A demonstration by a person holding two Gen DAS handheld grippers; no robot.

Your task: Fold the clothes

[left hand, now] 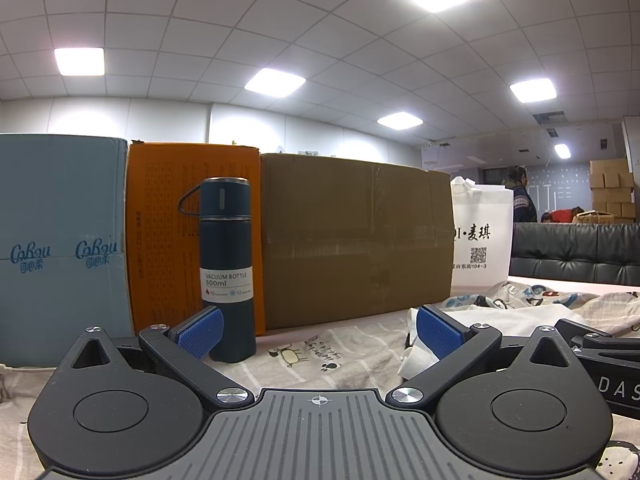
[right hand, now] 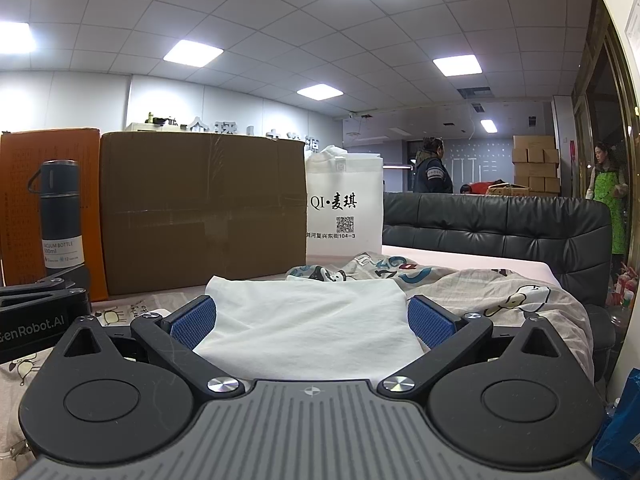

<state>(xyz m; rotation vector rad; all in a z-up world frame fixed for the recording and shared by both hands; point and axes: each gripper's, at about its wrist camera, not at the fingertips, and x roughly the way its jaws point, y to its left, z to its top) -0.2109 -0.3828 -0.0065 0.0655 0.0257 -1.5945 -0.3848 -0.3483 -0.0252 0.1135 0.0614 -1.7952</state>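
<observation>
Boxes [right hand: 202, 212] behind white garment [right hand: 308, 332], between spread right fingers [right hand: 430, 320].

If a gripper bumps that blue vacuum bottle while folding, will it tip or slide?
The vacuum bottle stands tall on a narrow base on soft, wrinkled printed sheet, so it would probably tip rather than slide. Its round body would likely roll afterwards. The left gripper, open, sits close beside it.

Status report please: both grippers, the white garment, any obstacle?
Left gripper open, right gripper open. White garment flat, ungripped. Vacuum bottle by left finger.
</observation>
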